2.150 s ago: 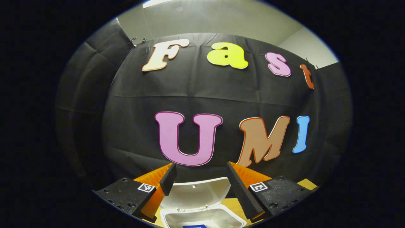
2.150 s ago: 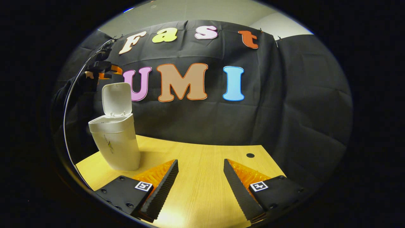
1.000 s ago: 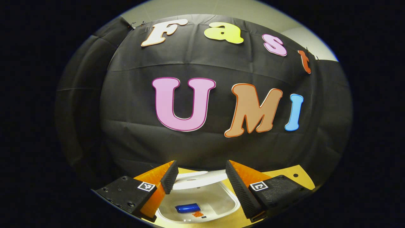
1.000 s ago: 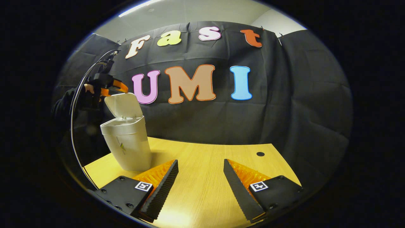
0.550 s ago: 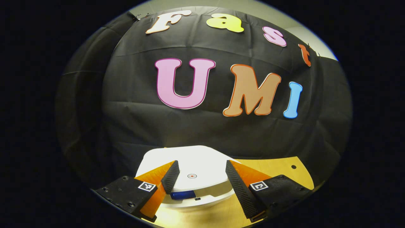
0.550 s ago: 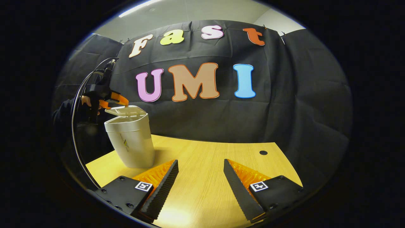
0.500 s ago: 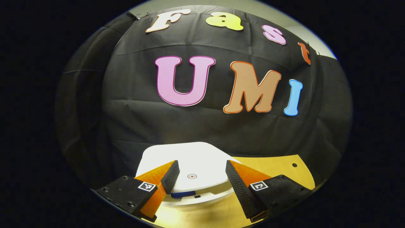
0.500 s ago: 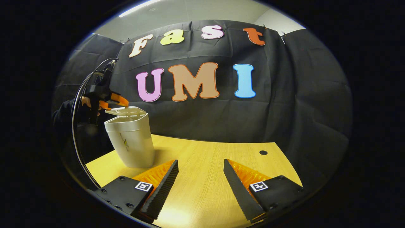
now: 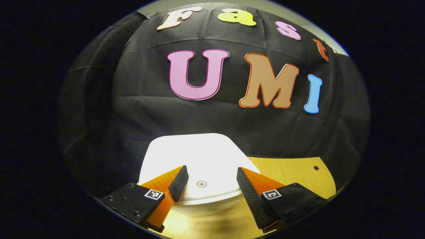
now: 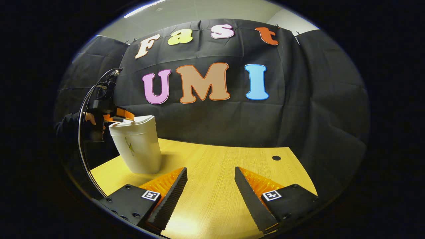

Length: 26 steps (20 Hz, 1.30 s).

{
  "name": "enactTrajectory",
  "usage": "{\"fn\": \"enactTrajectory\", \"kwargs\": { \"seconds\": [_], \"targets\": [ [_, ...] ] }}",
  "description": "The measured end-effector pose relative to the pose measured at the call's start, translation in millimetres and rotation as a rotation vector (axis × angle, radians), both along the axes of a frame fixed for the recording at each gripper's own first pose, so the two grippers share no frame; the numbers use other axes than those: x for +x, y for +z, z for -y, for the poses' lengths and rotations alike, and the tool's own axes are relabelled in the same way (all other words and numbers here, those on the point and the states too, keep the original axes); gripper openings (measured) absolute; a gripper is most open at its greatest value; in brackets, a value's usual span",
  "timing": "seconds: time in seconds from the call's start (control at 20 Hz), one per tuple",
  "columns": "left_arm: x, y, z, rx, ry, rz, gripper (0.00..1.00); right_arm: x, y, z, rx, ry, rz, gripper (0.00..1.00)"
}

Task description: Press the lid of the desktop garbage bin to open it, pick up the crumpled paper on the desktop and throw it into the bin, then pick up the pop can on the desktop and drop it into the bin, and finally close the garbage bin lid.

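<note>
The white desktop bin (image 10: 137,146) stands on the wooden table (image 10: 215,159) at the left of the right gripper view, its lid down flat. In the left gripper view the white lid (image 9: 196,152) lies just under my left gripper (image 9: 210,179), which is open with its fingers resting on or just above the lid, either side of a small round mark (image 9: 201,183). From the right gripper view that left gripper (image 10: 116,116) sits on the bin's top, held by a hand. My right gripper (image 10: 211,186) hovers open over bare tabletop, nothing between its fingers.
A small dark hole (image 10: 276,158) marks the table near its far right edge. A black cable (image 10: 83,109) arcs up from the left gripper. The black cloth wall stands close behind the bin and the table.
The bin's lid went from upright and open to fully down, pushed by my left gripper moving down with it. The blue can inside is now hidden. The right gripper barely moved.
</note>
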State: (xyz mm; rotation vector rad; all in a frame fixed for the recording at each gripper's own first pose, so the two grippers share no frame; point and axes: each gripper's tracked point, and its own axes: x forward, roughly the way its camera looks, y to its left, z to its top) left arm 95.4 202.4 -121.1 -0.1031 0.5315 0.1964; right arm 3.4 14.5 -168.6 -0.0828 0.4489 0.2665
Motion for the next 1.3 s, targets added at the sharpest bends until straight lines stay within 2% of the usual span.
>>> {"fn": "enactTrajectory", "kwargs": {
  "seconds": [0.15,0.25,0.3,0.4,0.5,0.65,0.85,1.05,1.3],
  "targets": [
    [-0.6,2.0,1.7,-0.016,-0.014,0.068,0.94,-3.5,-16.3,0.3,-0.012,-0.003,-0.048,0.96],
    [0.8,11.3,0.1,0.011,-0.026,0.166,0.92,-3.1,-10.8,-1.2,-0.001,-0.002,-0.048,0.98],
    [3.2,16.9,2.2,0.011,-0.034,0.181,0.92,-1.6,-3.7,-1.6,0.007,0.001,-0.03,0.96],
    [0.3,24.0,2.5,0.032,0.002,0.19,0.94,2.0,12.7,-0.8,0.011,0.012,0.011,0.96],
    [-3.8,56.9,18.9,0.052,-0.006,0.271,0.93,5.3,29.9,4.2,0.021,0.024,0.059,0.98],
    [-22.1,97.3,57.3,0.071,-0.04,0.377,0.93,6.1,50.4,11.0,0.055,0.053,0.105,0.96],
    [-60.6,127.5,102.2,0.107,-0.052,0.449,0.92,-3.5,70.2,16.6,0.081,0.102,0.15,0.95],
    [-92.0,122.5,139.9,0.125,-0.109,0.456,0.92,-10.5,83.1,13.3,0.098,0.105,0.186,0.95],
    [-121.3,112.5,181.6,0.043,-0.188,0.472,0.93,-16.5,88.4,7.7,0.126,0.031,0.208,0.96]
  ]
}}
